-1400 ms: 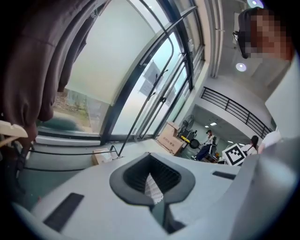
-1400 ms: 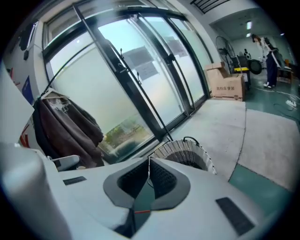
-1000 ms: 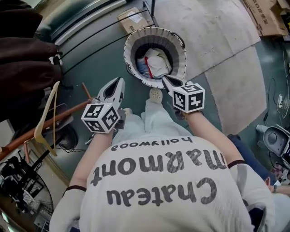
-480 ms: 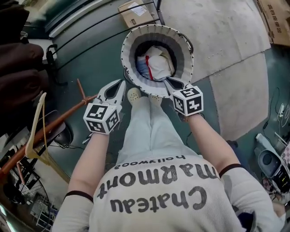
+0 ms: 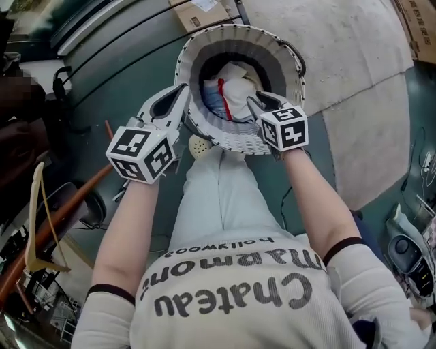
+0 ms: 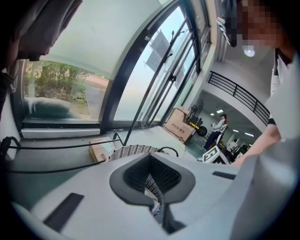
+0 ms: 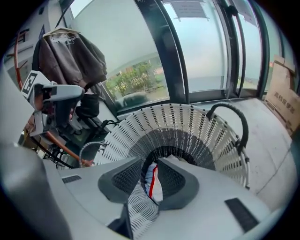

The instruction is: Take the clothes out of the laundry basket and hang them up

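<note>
Right gripper: jaws part-way apart, they have just been opening, nothing pinched. Through the gap there is only the white garment with a red stripe, lying lower down, plus the basket's near lattice wall. The head view puts the right gripper over the near rim of the laundry basket, tips angled down inside. Likely reason: pre-opened for a grab at the top item.

The clothes are all in the basket, just beyond and below the right tips, untouched. A blue piece lies beside the white one.

Left gripper: jaws closed together, empty. In the head view the left gripper is just outside the basket rim, on the side away from the right gripper. Cannot tell if it touches the wall. Probably parked until a garment is lifted out.

Farther out, behind the left gripper: a wooden hanger by a brown rail, well apart from the basket. That is presumably where the garment goes. Past the basket is a cardboard box.

View differences:
- **Gripper views:** only these show the jaw gaps, which the head view does not show.
- **Right gripper view:** it alone shows a brown hoodie already hung, up to that gripper's left, and the basket's black handle.
- **Left gripper view:** it alone shows tall windows and a distant person. The clothes barely show there.
- **Head view:** it alone shows both grippers against the basket at once.
</note>
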`<state>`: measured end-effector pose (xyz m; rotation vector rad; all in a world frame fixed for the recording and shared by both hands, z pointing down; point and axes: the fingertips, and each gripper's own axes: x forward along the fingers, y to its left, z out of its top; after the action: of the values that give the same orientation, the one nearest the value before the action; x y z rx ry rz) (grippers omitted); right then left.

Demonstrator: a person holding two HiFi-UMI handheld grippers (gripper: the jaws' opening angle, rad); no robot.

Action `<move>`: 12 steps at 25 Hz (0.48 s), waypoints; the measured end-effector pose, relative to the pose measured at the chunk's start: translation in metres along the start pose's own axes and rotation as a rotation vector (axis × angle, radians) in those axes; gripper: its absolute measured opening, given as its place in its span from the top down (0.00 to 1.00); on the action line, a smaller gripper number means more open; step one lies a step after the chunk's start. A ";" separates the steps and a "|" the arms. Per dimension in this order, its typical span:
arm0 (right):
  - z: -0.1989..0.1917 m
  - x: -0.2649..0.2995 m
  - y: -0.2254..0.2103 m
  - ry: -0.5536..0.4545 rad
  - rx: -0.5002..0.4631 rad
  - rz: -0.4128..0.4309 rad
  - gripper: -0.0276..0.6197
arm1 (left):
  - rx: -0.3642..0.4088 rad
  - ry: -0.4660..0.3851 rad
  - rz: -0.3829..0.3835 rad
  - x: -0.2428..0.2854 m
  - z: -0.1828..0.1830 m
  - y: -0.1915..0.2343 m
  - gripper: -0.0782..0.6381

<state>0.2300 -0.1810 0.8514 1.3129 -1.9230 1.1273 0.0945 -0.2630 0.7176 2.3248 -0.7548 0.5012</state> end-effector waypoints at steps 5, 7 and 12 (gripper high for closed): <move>-0.038 0.060 -0.012 0.093 -0.035 0.025 0.69 | -0.040 -0.050 -0.048 0.026 -0.008 0.007 0.88; -0.055 0.084 -0.014 0.134 -0.041 0.037 0.65 | -0.046 -0.054 -0.065 0.033 -0.011 0.009 0.88; -0.091 0.133 -0.031 0.234 -0.076 0.023 0.63 | -0.102 -0.116 -0.075 0.046 -0.008 0.013 0.88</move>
<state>0.2075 -0.1699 1.0142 1.0699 -1.7945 1.1530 0.1199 -0.2841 0.7529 2.2925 -0.7270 0.2901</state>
